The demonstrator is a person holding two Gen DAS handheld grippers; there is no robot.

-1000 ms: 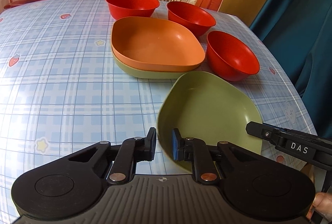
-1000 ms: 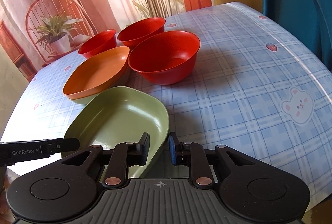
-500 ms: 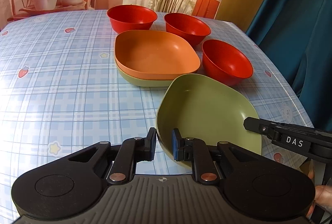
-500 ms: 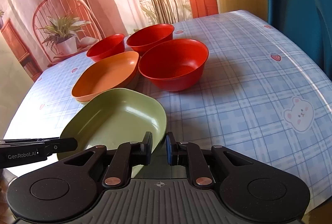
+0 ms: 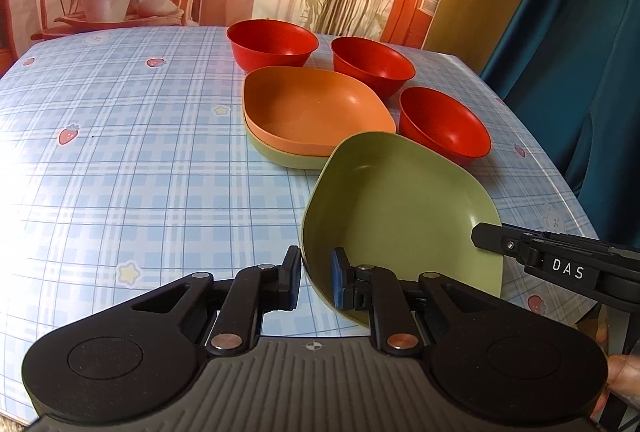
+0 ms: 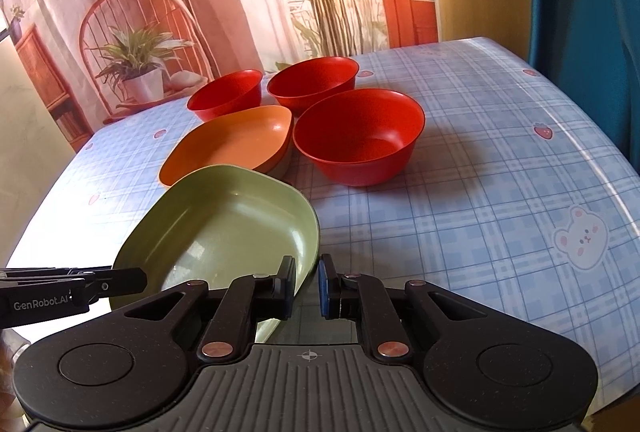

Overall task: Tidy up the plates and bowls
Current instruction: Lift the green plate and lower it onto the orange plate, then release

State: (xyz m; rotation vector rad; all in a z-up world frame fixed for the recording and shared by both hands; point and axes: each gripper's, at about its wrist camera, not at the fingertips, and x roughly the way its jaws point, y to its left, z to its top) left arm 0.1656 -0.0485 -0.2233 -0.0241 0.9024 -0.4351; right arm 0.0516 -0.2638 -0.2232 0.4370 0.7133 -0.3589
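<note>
Because your left tool [image 5: 316,282] and right tool [image 6: 307,286] each pinched only the rim of the green squarish plastic plate [image 5: 404,208], it could have tipped loose short of the orange plate [image 5: 316,108].

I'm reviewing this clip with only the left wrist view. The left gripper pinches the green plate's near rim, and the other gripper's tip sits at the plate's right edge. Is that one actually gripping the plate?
Observer: Yes. In the right wrist view the right gripper is shut on the green plate, with one finger inside the rim and one outside.
Operator: Anything readable on the left gripper from that side?
Observer: Yes. The left gripper reaches in at the plate's left edge, and its side reads "GenRobot.AI".
</note>
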